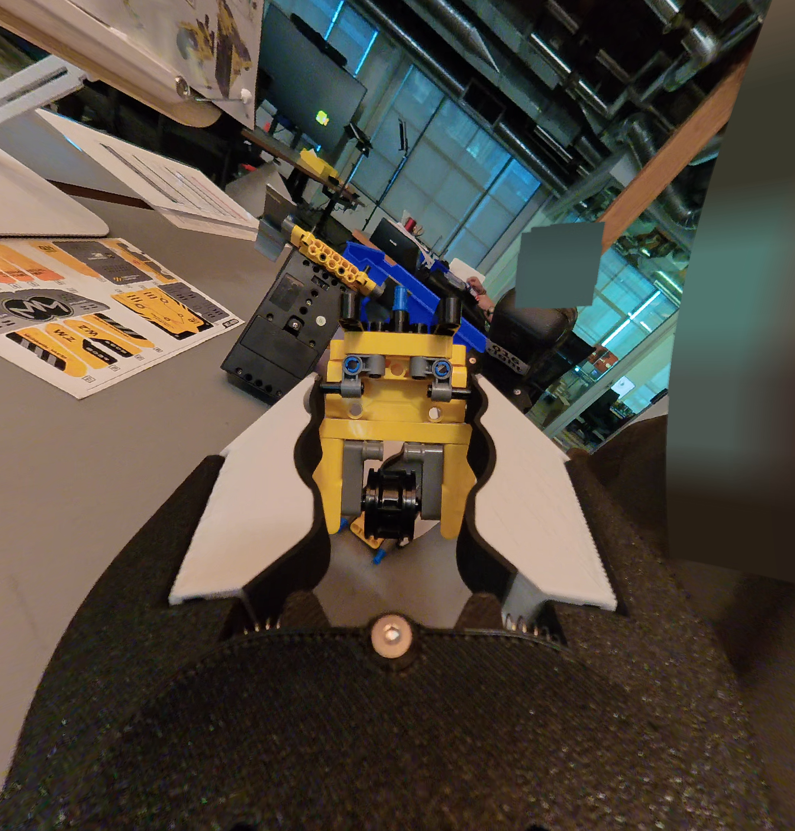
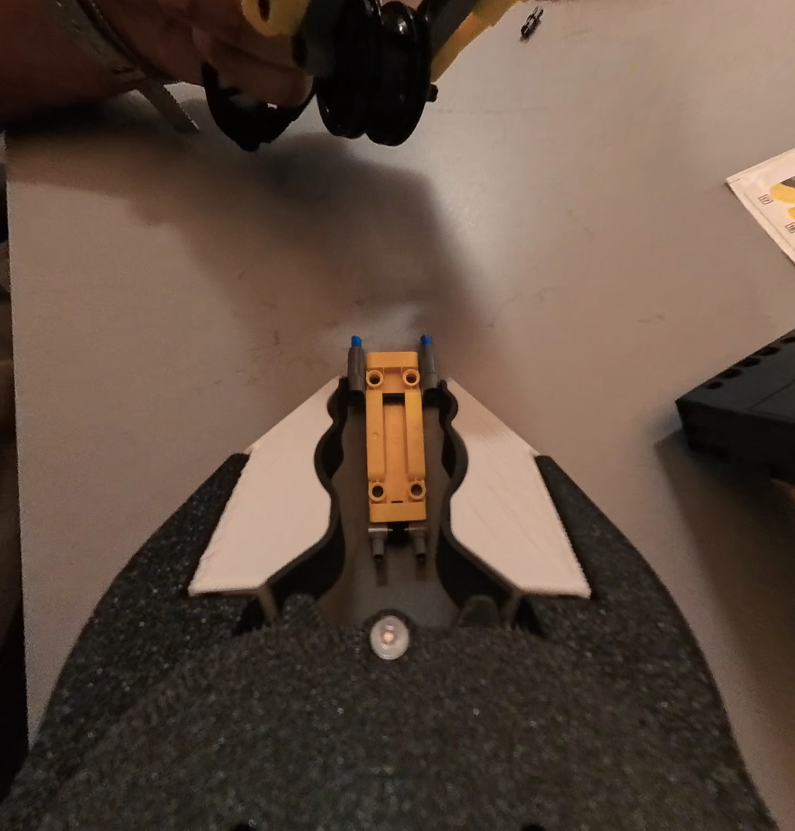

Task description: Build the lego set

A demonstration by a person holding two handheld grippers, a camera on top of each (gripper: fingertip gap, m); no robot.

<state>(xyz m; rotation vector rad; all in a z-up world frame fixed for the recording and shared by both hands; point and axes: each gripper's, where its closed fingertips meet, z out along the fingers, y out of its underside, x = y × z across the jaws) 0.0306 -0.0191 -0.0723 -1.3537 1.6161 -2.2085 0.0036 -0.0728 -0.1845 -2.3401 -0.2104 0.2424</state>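
Observation:
My left gripper is shut on a yellow brick assembly and holds it off the grey table. The assembly has grey connectors, blue pins and a black wheel hub between its two legs. My right gripper is shut on a flat yellow panel piece. Its grey pins with blue tips rest against the fingertips. In the right wrist view the wheel hub and part of the left assembly hang at the top edge, above and ahead of the panel, beside a hand.
A black box with holes stands on the table behind the left gripper and also shows in the right wrist view. A yellow beam and a blue part lie behind it. A sticker sheet and a booklet lie at the left. Spacing between my two grippers at the tips: around 12 centimeters.

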